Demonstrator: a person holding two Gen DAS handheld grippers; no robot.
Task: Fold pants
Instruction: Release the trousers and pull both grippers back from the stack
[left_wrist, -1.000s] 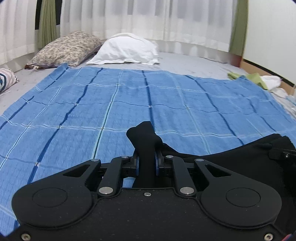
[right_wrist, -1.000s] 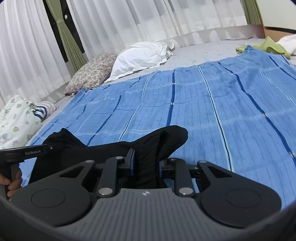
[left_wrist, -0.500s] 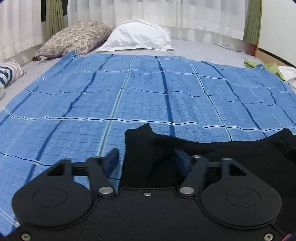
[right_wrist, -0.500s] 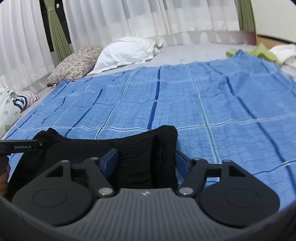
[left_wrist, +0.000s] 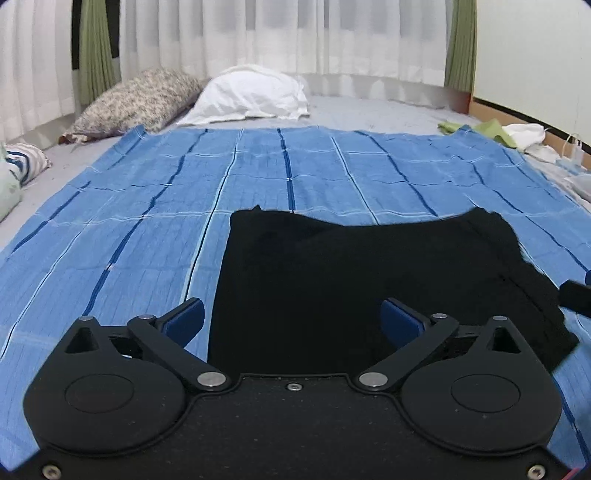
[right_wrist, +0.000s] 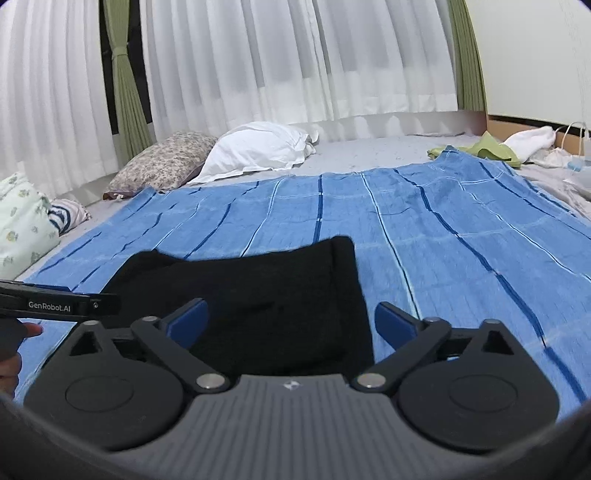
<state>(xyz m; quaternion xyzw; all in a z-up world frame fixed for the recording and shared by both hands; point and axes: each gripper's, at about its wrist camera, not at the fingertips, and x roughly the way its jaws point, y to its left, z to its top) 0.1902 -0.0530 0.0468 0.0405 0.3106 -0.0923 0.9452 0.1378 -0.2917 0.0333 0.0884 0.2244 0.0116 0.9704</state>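
The black pants (left_wrist: 332, 280) lie flat on the blue striped blanket (left_wrist: 147, 206), folded into a wide dark rectangle. My left gripper (left_wrist: 291, 321) is open above the pants' left near part, holding nothing. In the right wrist view the pants (right_wrist: 258, 288) lie in front of my right gripper (right_wrist: 291, 321), which is open and empty over their right near edge. The left gripper's body (right_wrist: 55, 304) shows at the left of that view, held by a hand.
A floral pillow (left_wrist: 136, 99) and a white pillow (left_wrist: 251, 94) lie at the blanket's far edge under white curtains. Green and white cloths (left_wrist: 495, 131) lie at the far right. Patterned bedding (right_wrist: 22, 221) sits at the left.
Both grippers were shut on bunched pants fabric a second ago. They opened, let the fabric down flat on the blanket, and have drawn back and up.
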